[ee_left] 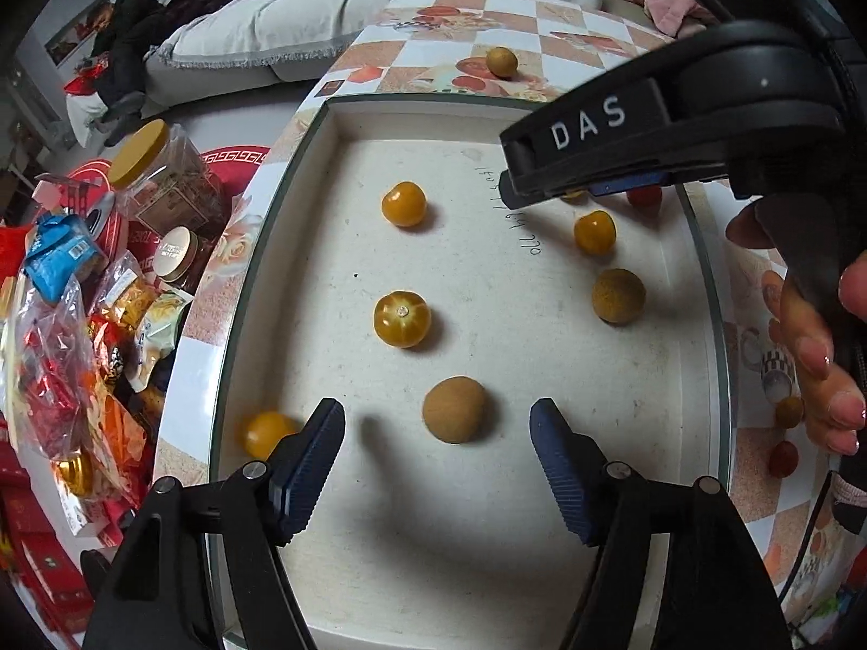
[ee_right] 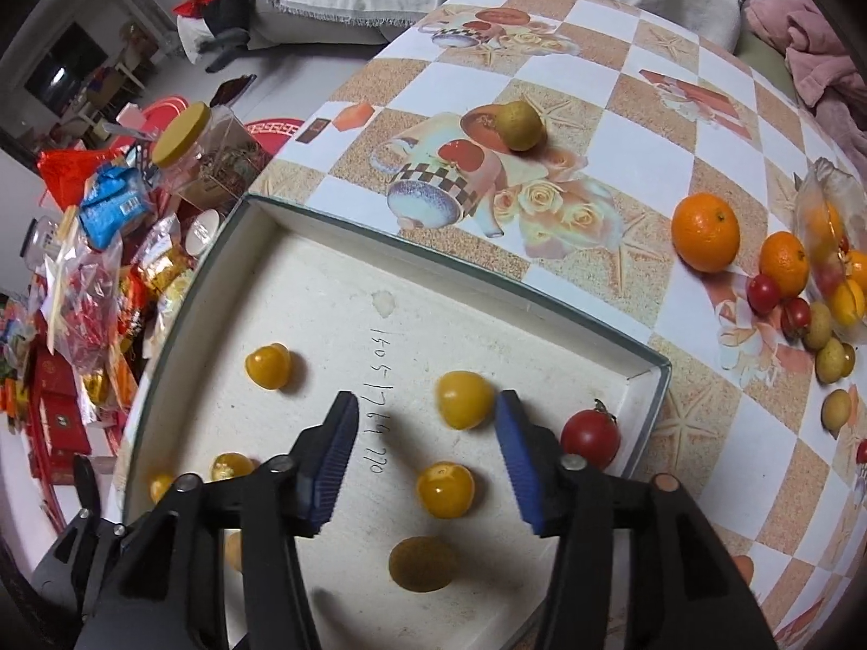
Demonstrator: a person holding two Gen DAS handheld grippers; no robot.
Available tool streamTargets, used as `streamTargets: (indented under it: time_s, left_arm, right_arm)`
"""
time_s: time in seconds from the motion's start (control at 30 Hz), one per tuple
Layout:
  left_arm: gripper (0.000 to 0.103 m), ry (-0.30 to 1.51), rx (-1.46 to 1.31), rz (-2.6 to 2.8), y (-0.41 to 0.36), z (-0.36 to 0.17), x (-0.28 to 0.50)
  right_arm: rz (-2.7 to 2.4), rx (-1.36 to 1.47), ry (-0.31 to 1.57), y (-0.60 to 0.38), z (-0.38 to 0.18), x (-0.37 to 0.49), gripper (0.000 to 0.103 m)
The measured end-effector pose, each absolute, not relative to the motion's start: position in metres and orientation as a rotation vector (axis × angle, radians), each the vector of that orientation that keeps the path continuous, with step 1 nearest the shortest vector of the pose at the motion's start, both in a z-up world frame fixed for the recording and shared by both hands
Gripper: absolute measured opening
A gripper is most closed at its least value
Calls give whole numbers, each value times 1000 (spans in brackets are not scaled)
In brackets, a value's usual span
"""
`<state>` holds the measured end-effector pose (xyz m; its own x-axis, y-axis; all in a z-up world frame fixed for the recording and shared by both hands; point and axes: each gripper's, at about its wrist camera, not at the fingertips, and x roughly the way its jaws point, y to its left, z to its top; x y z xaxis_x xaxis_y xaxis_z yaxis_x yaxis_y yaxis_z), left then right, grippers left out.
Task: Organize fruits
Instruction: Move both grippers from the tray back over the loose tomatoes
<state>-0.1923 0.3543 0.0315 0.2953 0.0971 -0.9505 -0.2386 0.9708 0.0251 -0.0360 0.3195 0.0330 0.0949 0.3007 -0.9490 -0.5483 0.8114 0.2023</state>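
Observation:
A shallow white tray (ee_left: 303, 173) lies on the patterned table and holds several small fruits. My left gripper (ee_left: 438, 425) is open, and a brown longan (ee_left: 454, 416) lies between its fingers. Two golden berries (ee_left: 402, 318) (ee_left: 403, 204) lie further in. My right gripper (ee_right: 426, 417) is open above the tray, with a golden berry (ee_right: 464, 398) between its tips and another (ee_right: 445, 489) below. A red cherry tomato (ee_right: 590, 437) sits in the tray's corner. The right gripper also shows in the left wrist view (ee_left: 512, 189), near the tray's far right.
A longan (ee_right: 521, 124) lies alone on the table beyond the tray. Oranges (ee_right: 704, 231), cherry tomatoes (ee_right: 763, 293) and longans (ee_right: 829, 360) cluster at the table's right by a plastic bag (ee_right: 829, 227). Snack bags and jars (ee_left: 81, 292) crowd the left side below the table.

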Motion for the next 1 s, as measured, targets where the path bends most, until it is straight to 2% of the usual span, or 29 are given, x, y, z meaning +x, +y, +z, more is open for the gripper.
streamTargets:
  time_s: [0.07,0.13,0.4,0.67,1.0]
  left_arm:
    - [72,1270,-120,230,355,29,-192]
    - [72,1282,-114,229,356,27,-193]
    - [72,1279,-93,213,348,36,-188]
    - [72,1250,-93,147,326,51,-172]
    - [72,1228,-54,7,279,66,-155]
  right_arm:
    - [635,-209,1331,317,37,-36,73]
    - [634,-187,1322,313,43,-35,80]
    - [572,-40,1303,267,69,-33,84]
    - [405,-44,1320,206,76,-36,85]
    - [305,217,1389,98,68,-56,86]
